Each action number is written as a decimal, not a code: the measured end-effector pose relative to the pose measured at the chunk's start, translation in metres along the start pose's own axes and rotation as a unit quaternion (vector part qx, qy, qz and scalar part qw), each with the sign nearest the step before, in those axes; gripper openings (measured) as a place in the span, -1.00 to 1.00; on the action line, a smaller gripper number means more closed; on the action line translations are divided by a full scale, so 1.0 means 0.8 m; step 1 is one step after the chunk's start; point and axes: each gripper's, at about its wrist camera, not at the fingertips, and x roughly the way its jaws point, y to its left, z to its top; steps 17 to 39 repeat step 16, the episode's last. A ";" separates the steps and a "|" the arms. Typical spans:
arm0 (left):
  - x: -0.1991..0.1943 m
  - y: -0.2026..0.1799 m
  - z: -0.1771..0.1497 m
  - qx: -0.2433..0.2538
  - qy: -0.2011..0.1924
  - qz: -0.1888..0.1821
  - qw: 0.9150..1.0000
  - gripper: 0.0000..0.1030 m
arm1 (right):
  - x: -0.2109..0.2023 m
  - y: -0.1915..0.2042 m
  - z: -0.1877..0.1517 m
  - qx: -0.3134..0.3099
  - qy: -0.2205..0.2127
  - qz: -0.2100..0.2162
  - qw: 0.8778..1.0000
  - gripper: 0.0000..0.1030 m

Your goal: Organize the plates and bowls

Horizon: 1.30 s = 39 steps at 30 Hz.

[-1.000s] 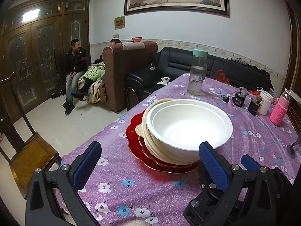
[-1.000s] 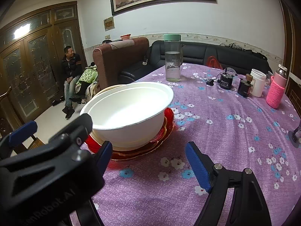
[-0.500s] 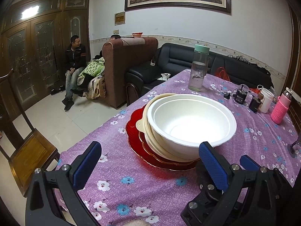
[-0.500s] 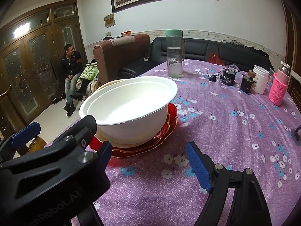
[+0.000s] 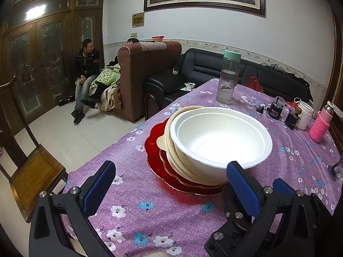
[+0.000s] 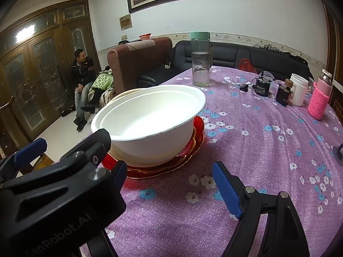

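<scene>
On the purple tablecloth (image 5: pixel 163 220), our white bowl (image 5: pixel 220 141) sits nested in a cream bowl (image 5: pixel 169 137) atop red plates (image 5: pixel 154 150). Left gripper (image 5: pixel 169 190) and right gripper (image 6: pixel 171 184) hover spread, empty; stacking looks finished, so next we judge whether anything needs straightening.

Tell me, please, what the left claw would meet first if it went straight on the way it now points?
Probably the stack: the red plate at its near rim, or the white bowl above it, depending on height. The left claw is open and empty.
</scene>
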 end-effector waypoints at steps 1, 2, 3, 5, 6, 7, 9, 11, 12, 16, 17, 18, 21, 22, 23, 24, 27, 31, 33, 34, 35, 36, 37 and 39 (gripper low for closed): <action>0.000 0.001 0.000 -0.001 0.000 0.000 1.000 1.00 | 0.001 0.000 0.000 0.000 0.001 0.000 1.000 0.67; 0.000 0.001 0.000 -0.001 0.001 0.001 1.000 1.00 | 0.001 0.001 0.000 -0.001 0.001 0.000 1.000 0.67; 0.000 0.001 0.000 -0.002 0.001 0.001 1.000 1.00 | 0.002 0.001 0.000 -0.001 0.002 0.000 1.000 0.67; 0.000 0.001 0.000 -0.001 0.000 0.000 1.000 1.00 | 0.002 0.002 0.000 -0.001 0.002 0.001 1.000 0.67; 0.000 0.002 0.000 -0.002 -0.001 0.001 1.000 1.00 | 0.002 0.002 0.000 -0.001 0.003 0.001 1.000 0.67; 0.001 0.002 0.001 -0.002 -0.002 0.001 1.000 1.00 | 0.002 0.003 0.000 -0.002 0.003 0.001 1.000 0.67; 0.001 0.003 0.001 -0.004 -0.005 0.002 1.000 1.00 | 0.003 0.003 0.000 -0.002 0.003 0.001 1.000 0.67; 0.000 0.001 0.001 -0.002 -0.011 0.007 1.000 1.00 | 0.003 0.003 0.000 -0.002 0.003 0.003 1.000 0.67; -0.002 0.000 0.001 -0.001 -0.015 0.011 1.000 1.00 | 0.002 0.003 0.000 -0.001 0.003 0.003 1.000 0.67; -0.007 -0.007 0.001 0.010 -0.024 0.022 0.999 1.00 | 0.002 -0.009 0.002 0.018 0.005 0.011 1.000 0.67; -0.007 -0.007 0.001 0.010 -0.024 0.022 0.999 1.00 | 0.002 -0.009 0.002 0.018 0.005 0.011 1.000 0.67; -0.007 -0.007 0.001 0.010 -0.024 0.022 0.999 1.00 | 0.002 -0.009 0.002 0.018 0.005 0.011 1.000 0.67; -0.007 -0.007 0.001 0.010 -0.024 0.022 0.999 1.00 | 0.002 -0.009 0.002 0.018 0.005 0.011 1.000 0.67; -0.007 -0.007 0.001 0.010 -0.024 0.022 0.999 1.00 | 0.002 -0.009 0.002 0.018 0.005 0.011 1.000 0.67; -0.007 -0.007 0.001 0.010 -0.024 0.022 0.999 1.00 | 0.002 -0.009 0.002 0.018 0.005 0.011 1.000 0.67; -0.007 -0.007 0.001 0.010 -0.024 0.022 0.999 1.00 | 0.002 -0.009 0.002 0.018 0.005 0.011 1.000 0.67; -0.007 -0.007 0.001 0.010 -0.024 0.022 0.999 1.00 | 0.002 -0.009 0.002 0.018 0.005 0.011 1.000 0.67; -0.007 -0.007 0.001 0.010 -0.024 0.022 0.999 1.00 | 0.002 -0.009 0.002 0.018 0.005 0.011 1.000 0.67; -0.007 -0.007 0.001 0.010 -0.024 0.022 0.999 1.00 | 0.002 -0.009 0.002 0.018 0.005 0.011 1.000 0.67; -0.007 -0.007 0.001 0.010 -0.024 0.022 0.999 1.00 | 0.002 -0.009 0.002 0.018 0.005 0.011 1.000 0.67; -0.007 -0.007 0.001 0.010 -0.024 0.022 0.999 1.00 | 0.002 -0.009 0.002 0.018 0.005 0.011 1.000 0.67; -0.007 -0.007 0.001 0.010 -0.024 0.022 0.999 1.00 | 0.002 -0.009 0.002 0.018 0.005 0.011 1.000 0.67; -0.007 -0.007 0.001 0.010 -0.024 0.022 0.999 1.00 | 0.002 -0.009 0.002 0.018 0.005 0.011 1.000 0.67; -0.007 -0.007 0.001 0.010 -0.024 0.022 0.999 1.00 | 0.002 -0.009 0.002 0.018 0.005 0.011 1.000 0.67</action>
